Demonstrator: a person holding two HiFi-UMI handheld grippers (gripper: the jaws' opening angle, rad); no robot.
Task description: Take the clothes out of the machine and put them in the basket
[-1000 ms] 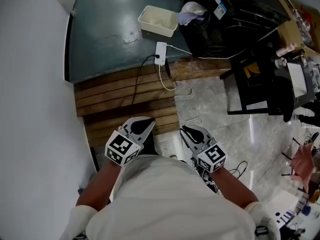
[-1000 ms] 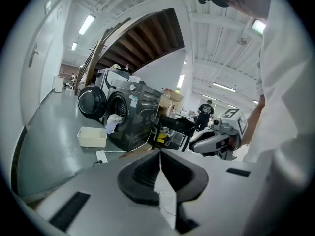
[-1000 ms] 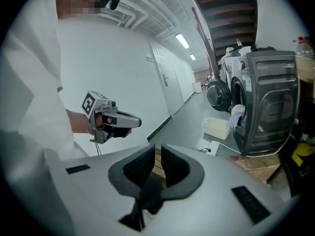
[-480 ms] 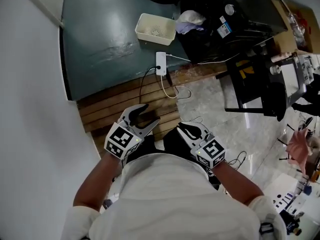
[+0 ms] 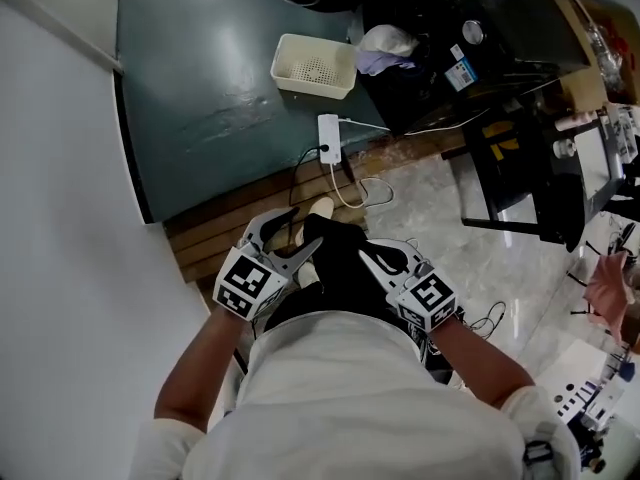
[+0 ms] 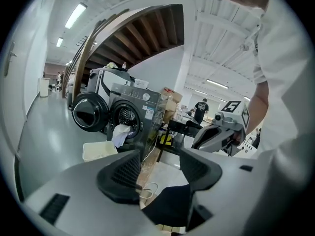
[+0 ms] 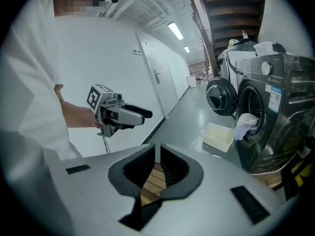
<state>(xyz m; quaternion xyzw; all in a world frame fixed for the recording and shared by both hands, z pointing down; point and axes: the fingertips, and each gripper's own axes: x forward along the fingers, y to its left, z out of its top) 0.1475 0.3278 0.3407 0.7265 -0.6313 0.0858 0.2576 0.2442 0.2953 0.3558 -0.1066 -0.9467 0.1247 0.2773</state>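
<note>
Clothes (image 5: 385, 44) hanging out of machine (image 6: 142, 102) — likely soft, light.
Left tongs (image 6: 160, 161) just opening, empty; right tongs (image 7: 158, 154) narrow, empty; pinching the drooping fold looking best.

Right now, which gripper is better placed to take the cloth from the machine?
Probably left: the left gripper has just been opening, empty, and points nearly at the white cloth; the right gripper is shut and aims beside it.

Left gripper (image 6: 158, 167) just opening, empty, right gripper (image 7: 158, 156) closed
</note>
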